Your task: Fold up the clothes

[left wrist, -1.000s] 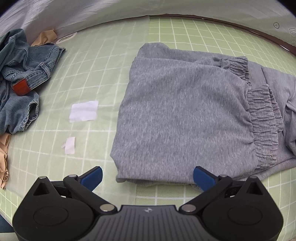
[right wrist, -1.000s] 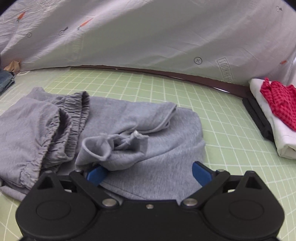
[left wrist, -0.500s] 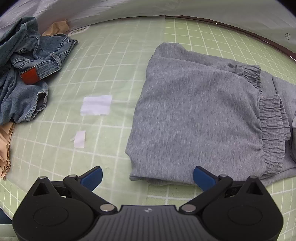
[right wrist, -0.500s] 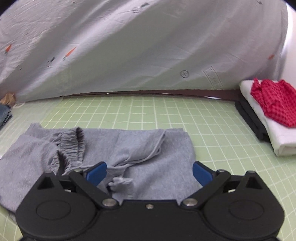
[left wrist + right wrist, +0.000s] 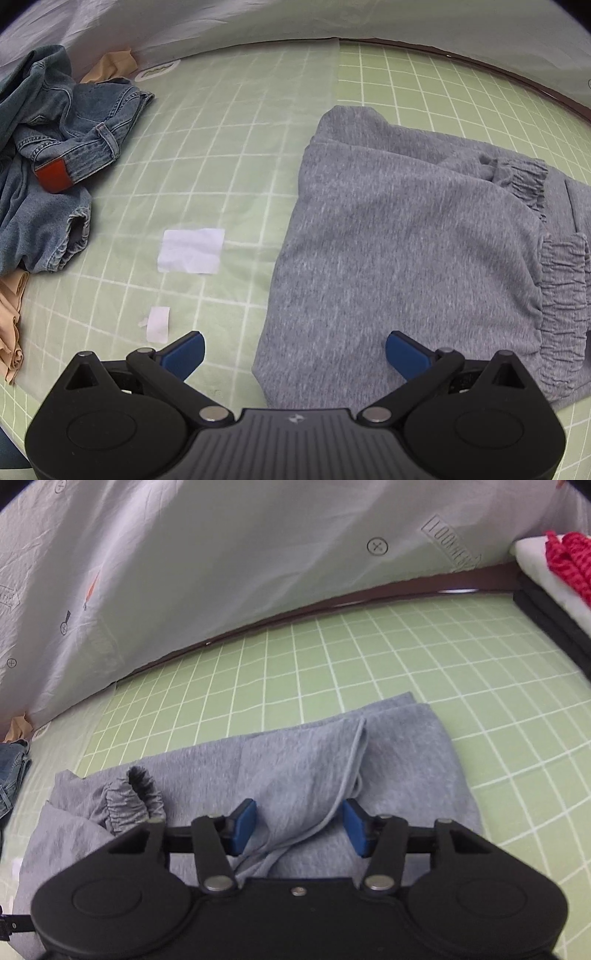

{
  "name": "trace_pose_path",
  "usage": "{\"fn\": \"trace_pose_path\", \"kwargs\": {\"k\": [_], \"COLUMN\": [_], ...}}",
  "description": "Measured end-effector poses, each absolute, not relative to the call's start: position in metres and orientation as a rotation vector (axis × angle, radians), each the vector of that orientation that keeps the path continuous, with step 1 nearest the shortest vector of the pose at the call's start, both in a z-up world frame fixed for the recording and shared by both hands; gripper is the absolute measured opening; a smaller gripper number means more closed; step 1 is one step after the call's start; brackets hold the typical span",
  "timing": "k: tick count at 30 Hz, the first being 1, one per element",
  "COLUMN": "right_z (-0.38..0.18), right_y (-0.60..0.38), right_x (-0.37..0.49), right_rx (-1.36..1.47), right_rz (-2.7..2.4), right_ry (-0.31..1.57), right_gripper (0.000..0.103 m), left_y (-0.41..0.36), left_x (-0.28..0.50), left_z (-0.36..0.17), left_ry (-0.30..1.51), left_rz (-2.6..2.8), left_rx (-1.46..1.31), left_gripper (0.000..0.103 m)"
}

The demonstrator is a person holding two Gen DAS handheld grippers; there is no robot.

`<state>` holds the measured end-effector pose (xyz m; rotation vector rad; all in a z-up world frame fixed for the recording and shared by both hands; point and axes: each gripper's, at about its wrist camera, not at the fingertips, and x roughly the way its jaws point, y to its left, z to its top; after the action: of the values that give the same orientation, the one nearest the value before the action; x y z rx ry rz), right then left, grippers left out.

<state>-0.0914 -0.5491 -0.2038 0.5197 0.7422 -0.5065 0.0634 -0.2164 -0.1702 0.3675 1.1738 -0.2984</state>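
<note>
Grey sweatpants (image 5: 406,240) lie partly folded on the green grid mat (image 5: 240,147), elastic cuffs (image 5: 561,295) at the right. My left gripper (image 5: 293,354) is open and empty, hovering over the pants' near left corner. In the right wrist view the same grey sweatpants (image 5: 295,760) lie below my right gripper (image 5: 300,825), whose jaws are partly closed around a raised fabric ridge with a seam (image 5: 347,771), with a gap still showing. A gathered cuff (image 5: 133,801) sits at the left.
Crumpled blue jeans (image 5: 48,147) and beige cloth (image 5: 11,332) lie at the left. Two white paper scraps (image 5: 190,251) lie on the mat. A stack with red checked cloth (image 5: 569,561) sits at the far right. A white sheet (image 5: 221,554) hangs behind.
My left gripper has drifted left, so the pants sit further right. My right gripper has lowered onto the pants and its jaws have narrowed around a fabric fold.
</note>
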Motion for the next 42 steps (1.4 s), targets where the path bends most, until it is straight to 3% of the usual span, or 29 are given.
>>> {"fn": "trace_pose_path", "kwargs": {"k": [3, 8, 10, 12, 16, 18, 24, 28, 35, 39, 42], "right_z": [-0.204, -0.186, -0.180, -0.174, -0.165, -0.167, -0.200, -0.207, -0.210, -0.214, -0.205], "right_y": [-0.550, -0.518, -0.511, -0.508, -0.520, -0.527, -0.524, -0.491, -0.439, -0.448, -0.446], "right_x": [-0.075, -0.039, -0.037, -0.040, -0.064, -0.076, -0.101, -0.103, -0.085, -0.096, -0.113], "right_rx": [0.540, 0.398, 0.415, 0.450, 0.453, 0.396, 0.260, 0.307, 0.127, 0.132, 0.120], "right_rz": [-0.476, -0.308, -0.281, -0.283, -0.410, -0.504, -0.648, -0.552, -0.442, -0.469, -0.498], "right_ry": [0.738, 0.733, 0.712, 0.678, 0.639, 0.660, 0.839, 0.821, 0.856, 0.881, 0.864], "right_gripper": [0.020, 0.016, 0.020, 0.051, 0.058, 0.071, 0.073, 0.076, 0.078, 0.089, 0.091], "left_y": [-0.216, -0.222, -0.224, -0.225, -0.223, -0.220, -0.207, -0.194, -0.168, -0.163, -0.160], "left_x": [0.071, 0.082, 0.085, 0.086, 0.086, 0.087, 0.089, 0.089, 0.080, 0.074, 0.072], "left_z": [-0.172, -0.178, -0.180, -0.182, -0.185, -0.187, -0.186, -0.183, -0.181, -0.186, -0.189], "left_ry": [1.180, 1.198, 1.203, 1.204, 1.212, 1.222, 1.222, 1.220, 1.231, 1.251, 1.263], "left_rz": [-0.282, -0.270, -0.271, -0.273, -0.279, -0.280, -0.283, -0.260, -0.231, -0.243, -0.248], "left_rx": [0.362, 0.349, 0.346, 0.343, 0.333, 0.314, 0.284, 0.252, 0.195, 0.195, 0.165], "left_gripper": [0.103, 0.103, 0.103, 0.103, 0.103, 0.103, 0.103, 0.103, 0.103, 0.103, 0.103]}}
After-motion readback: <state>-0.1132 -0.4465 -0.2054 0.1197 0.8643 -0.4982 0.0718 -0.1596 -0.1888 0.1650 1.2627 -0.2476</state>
